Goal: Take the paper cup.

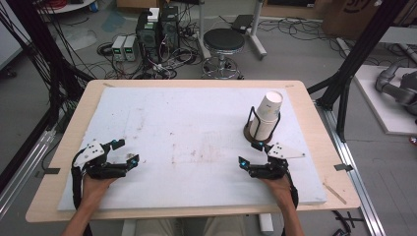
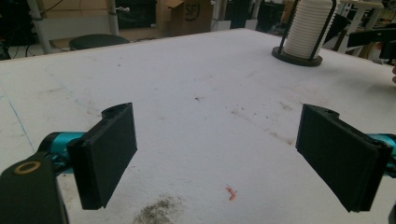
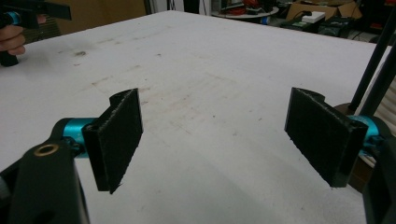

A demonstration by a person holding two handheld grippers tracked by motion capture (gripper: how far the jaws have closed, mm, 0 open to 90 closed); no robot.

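Two grippers over white foam mat (image 1: 196, 142) on wooden table (image 1: 314, 128) — nothing between either pair of jaws. Stack of white paper cups (image 1: 268, 115) upright in black wire holder (image 1: 253, 132), right half of mat, just beyond right gripper (image 1: 251, 155). Left gripper (image 1: 124, 151) near mat's left front, well apart from cups. Both sets of jaws spread wide, empty — mat bare beneath them.
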